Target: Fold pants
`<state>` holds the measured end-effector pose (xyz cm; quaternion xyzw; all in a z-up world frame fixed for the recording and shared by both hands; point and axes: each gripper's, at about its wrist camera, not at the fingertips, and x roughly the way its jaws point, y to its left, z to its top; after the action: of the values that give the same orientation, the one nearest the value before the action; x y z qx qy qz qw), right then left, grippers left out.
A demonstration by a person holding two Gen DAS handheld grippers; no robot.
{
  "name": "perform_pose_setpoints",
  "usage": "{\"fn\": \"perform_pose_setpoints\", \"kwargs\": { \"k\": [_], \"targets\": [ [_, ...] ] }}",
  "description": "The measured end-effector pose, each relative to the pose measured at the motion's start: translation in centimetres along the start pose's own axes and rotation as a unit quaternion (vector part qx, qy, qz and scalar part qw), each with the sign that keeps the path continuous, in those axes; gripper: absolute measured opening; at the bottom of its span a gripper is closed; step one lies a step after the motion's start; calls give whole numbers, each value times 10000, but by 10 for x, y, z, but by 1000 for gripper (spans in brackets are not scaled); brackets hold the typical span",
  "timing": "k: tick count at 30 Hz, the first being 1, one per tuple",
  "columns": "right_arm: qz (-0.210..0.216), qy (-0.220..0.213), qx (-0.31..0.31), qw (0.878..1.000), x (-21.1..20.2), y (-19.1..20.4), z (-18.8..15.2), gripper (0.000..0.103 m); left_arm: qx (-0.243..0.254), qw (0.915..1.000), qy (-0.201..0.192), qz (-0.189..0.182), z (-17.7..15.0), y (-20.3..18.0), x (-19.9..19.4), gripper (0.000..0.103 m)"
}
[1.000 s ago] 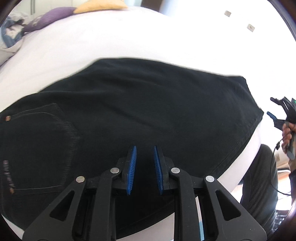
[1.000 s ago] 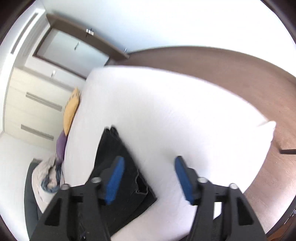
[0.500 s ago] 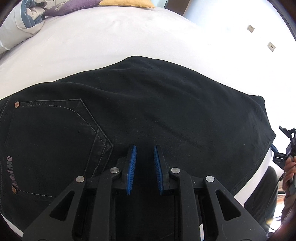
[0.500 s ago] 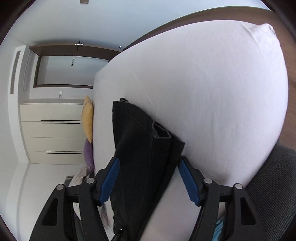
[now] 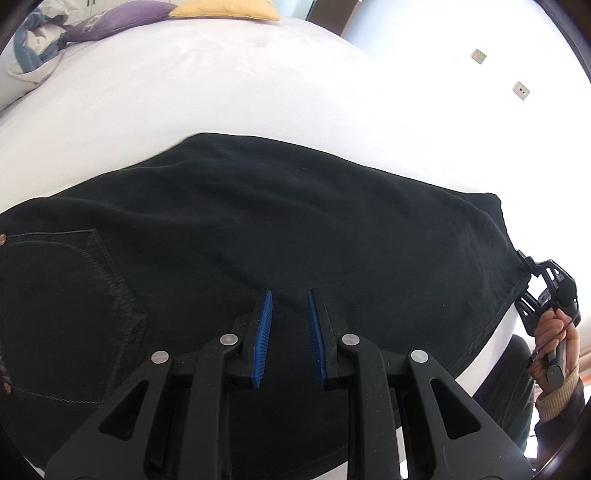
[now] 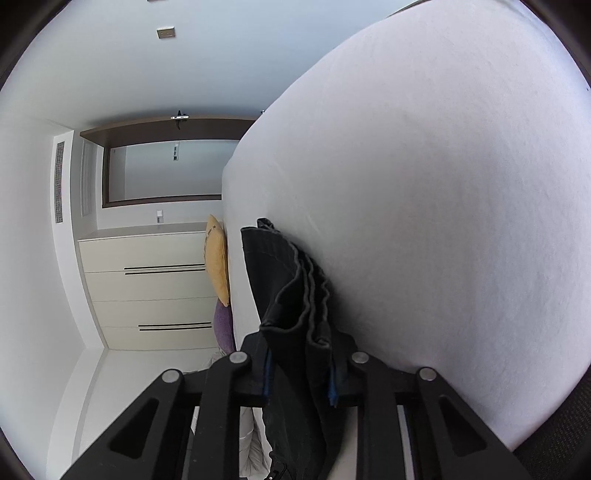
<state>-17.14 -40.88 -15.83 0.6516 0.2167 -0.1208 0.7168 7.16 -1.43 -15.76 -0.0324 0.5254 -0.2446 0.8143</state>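
Note:
Black pants point(image 5: 295, 221) lie flat across the white bed point(image 5: 221, 81), back pocket at the left, leg hems at the right. My left gripper point(image 5: 289, 295) hovers over the middle of the pants, its blue pads a narrow gap apart with nothing between them. At the right end a hand point(image 5: 554, 339) holds my right gripper point(image 5: 535, 291) at the hem corner. In the right wrist view the right gripper point(image 6: 299, 363) has its jaws closing on the bunched hem layers of the pants point(image 6: 280, 273), and the pads press the fabric.
A yellow pillow point(image 5: 225, 9), a purple pillow point(image 5: 122, 18) and crumpled bedding point(image 5: 29, 51) sit at the far end of the bed. A cream dresser point(image 6: 147, 288) stands beyond the bed point(image 6: 443, 184). White sheet stretches past the pants.
My right gripper sank to the hem end, rolled, and its wide jaws closed onto the fabric. My left gripper slid a little to the right over the pants, same narrow gap.

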Motion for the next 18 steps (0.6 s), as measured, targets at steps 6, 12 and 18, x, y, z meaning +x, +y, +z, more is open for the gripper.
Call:
{"fn": "perform_pose_setpoints", "kwargs": {
  "k": [6, 12, 18],
  "targets": [
    [-543, -151, -1115, 9922, 12, 57, -17, 14, -289, 9993, 206, -127, 5, 10, 26, 19],
    [-1184, 414, -3785, 9171, 61, 164, -116, 13, -901, 9931, 182, -726, 2, 39, 15, 19],
    [-2178, 1685, -6484, 7097, 144, 157, -288, 13, -1618, 9756, 90, -1483, 0, 79, -7, 21]
  ]
}}
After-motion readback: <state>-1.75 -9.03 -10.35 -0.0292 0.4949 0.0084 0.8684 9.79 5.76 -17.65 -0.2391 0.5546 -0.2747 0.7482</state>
